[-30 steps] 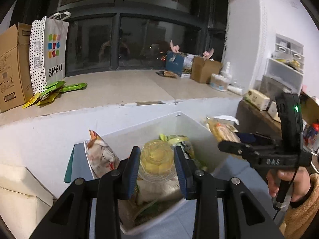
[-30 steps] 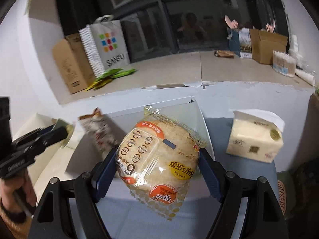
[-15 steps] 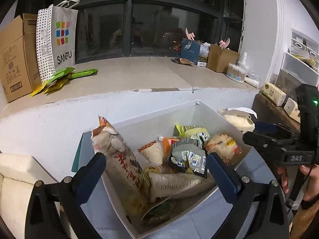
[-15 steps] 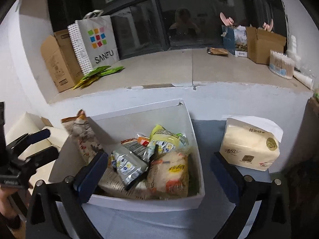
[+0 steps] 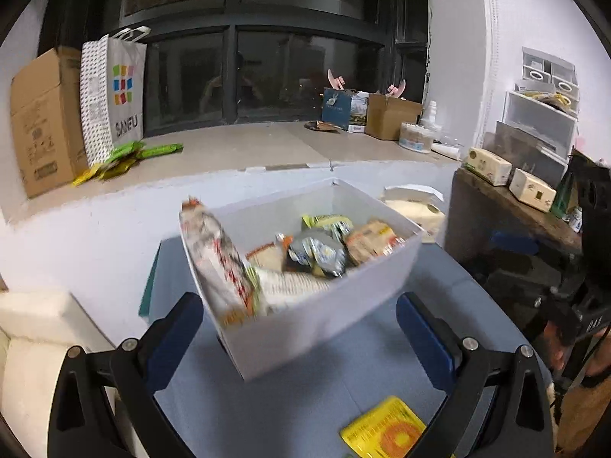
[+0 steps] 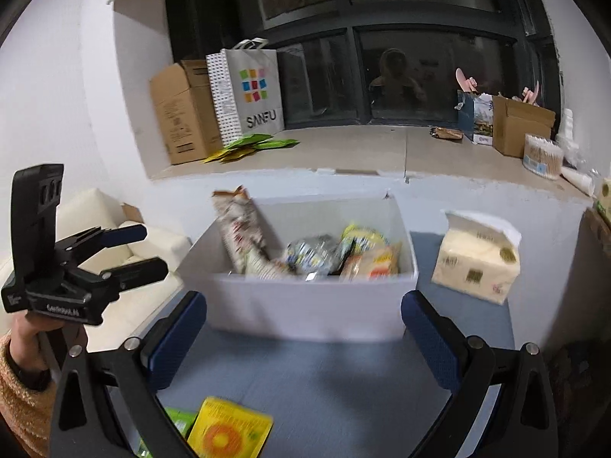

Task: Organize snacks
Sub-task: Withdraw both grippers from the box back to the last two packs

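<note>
A box (image 6: 305, 305) sits on the worktop (image 6: 343, 389), pushed back toward the low wall under the window ledge (image 6: 343, 149). Snack packets (image 6: 336, 252) lie heaped in it — one tall packet (image 6: 240, 229) leans upright in its left end. Right of the box, apart from it, stands a tissue pack (image 6: 477, 263). In front of the box, near the worktop's front edge, lies a flat packet (image 6: 229, 431). On the ledge behind — a shopping bag (image 6: 252, 91) with a carton (image 6: 179, 110) to its left.
</note>
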Motion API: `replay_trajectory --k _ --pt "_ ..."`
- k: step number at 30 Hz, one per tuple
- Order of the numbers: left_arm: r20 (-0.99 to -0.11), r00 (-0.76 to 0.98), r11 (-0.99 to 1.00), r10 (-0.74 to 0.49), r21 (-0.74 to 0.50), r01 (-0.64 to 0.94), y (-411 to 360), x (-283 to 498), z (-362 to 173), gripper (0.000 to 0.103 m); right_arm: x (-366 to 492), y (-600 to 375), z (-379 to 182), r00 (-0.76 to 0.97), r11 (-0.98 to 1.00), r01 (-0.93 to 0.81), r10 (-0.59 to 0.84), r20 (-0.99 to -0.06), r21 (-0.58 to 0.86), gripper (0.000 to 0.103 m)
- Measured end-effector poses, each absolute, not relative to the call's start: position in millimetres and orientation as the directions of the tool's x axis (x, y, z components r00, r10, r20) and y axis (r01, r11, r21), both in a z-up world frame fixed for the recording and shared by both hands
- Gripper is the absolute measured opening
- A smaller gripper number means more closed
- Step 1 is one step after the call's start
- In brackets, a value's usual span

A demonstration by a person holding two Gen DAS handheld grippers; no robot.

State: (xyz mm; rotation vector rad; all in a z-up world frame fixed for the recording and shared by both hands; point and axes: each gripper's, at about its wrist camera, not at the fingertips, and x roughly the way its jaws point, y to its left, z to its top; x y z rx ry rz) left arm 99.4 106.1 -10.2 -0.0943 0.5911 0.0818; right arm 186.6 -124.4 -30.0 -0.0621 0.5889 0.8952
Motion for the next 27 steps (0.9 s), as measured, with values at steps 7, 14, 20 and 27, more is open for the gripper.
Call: replay_trajectory --k 7,14,20,27 --pt "-0.58 0.812 0.983 0.061 -0.107 -0.151 86.0 43.1 -53.3 0.103 141.8 -148.6 -79.5 0.448 0.663 -0.701 0.697 -0.56 0.264 0.103" --pt "-0.573 0.814 0.972 0.097 -0.123 -0.203 74.0 3.9 -74.0 0.103 103.1 -141.9 -132.3 0.334 0.646 -0.692 0.682 -0.651 0.322 0.103" --pt "-0.571 0.814 0.967 0.109 -0.127 -0.219 75.9 -13.9 -78.2 0.103 90.9 -104.9 -152.3 0.229 0.605 -0.729 0.657 -0.719 0.321 0.103" --pt "-0.567 0.816 0.957 0.113 -0.16 -0.244 88.1 -26.0 -79.8 0.103 92.9 -67.6 -171.8 0.223 0.633 -0.733 0.568 -0.793 0.248 0.103"
